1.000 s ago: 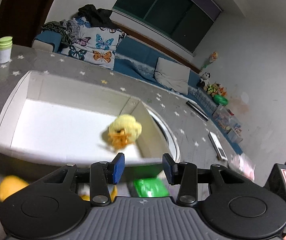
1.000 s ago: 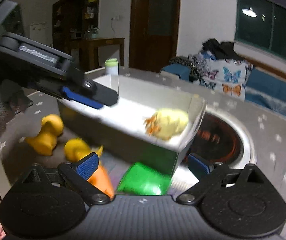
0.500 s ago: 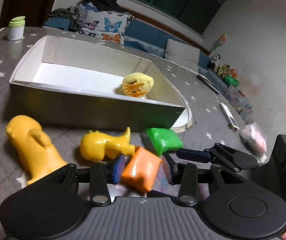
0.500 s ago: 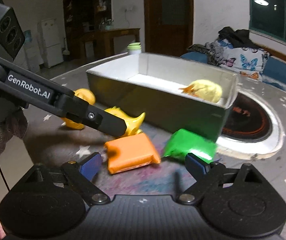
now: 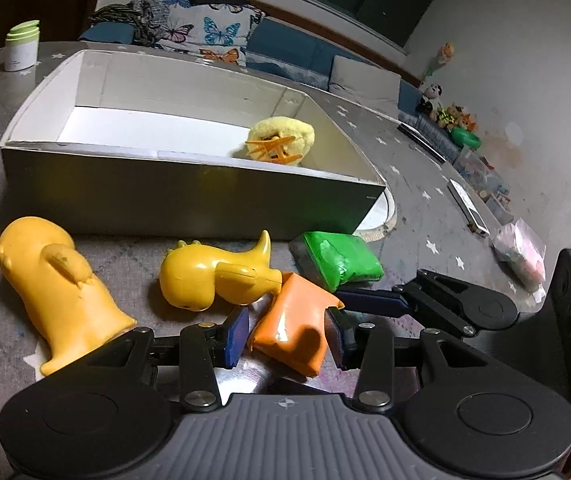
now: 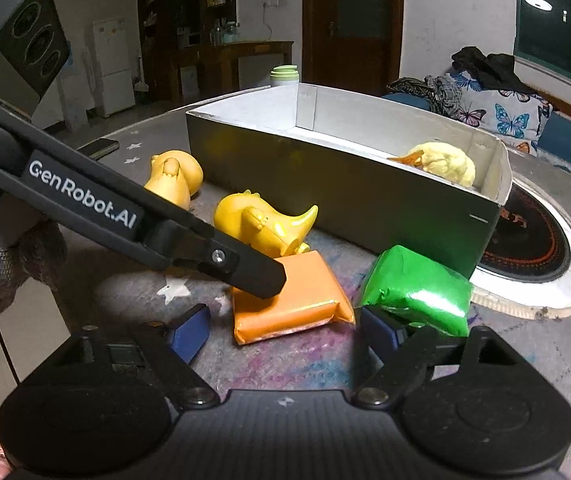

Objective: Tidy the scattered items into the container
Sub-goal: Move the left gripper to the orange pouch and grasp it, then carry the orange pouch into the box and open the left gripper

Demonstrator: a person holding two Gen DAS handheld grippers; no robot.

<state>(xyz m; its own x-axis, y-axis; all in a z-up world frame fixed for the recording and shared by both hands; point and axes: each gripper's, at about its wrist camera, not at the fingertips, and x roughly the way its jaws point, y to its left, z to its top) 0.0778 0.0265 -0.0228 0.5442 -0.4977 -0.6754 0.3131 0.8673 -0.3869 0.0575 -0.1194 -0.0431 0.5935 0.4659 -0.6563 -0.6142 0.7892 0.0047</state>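
Both grippers dropped from box (image 5: 189, 200) to toys in front. Left gripper (image 5: 285, 334) wide, straddling orange packet (image 5: 289, 332); right gripper (image 6: 285, 332) closing, same packet between jaws, no grip yet.

both tongs lower, left tongs (image 5: 285, 334) astride orange packet (image 5: 291, 330), right tongs (image 6: 281, 330) closing

Green-lidded white jar (image 5: 21, 49) upper left on the grey starred surface (image 5: 425, 208), butterfly-print cushion (image 5: 209, 34) top centre, round induction hob (image 6: 533, 248) at right, white fridge (image 6: 111, 70) upper left
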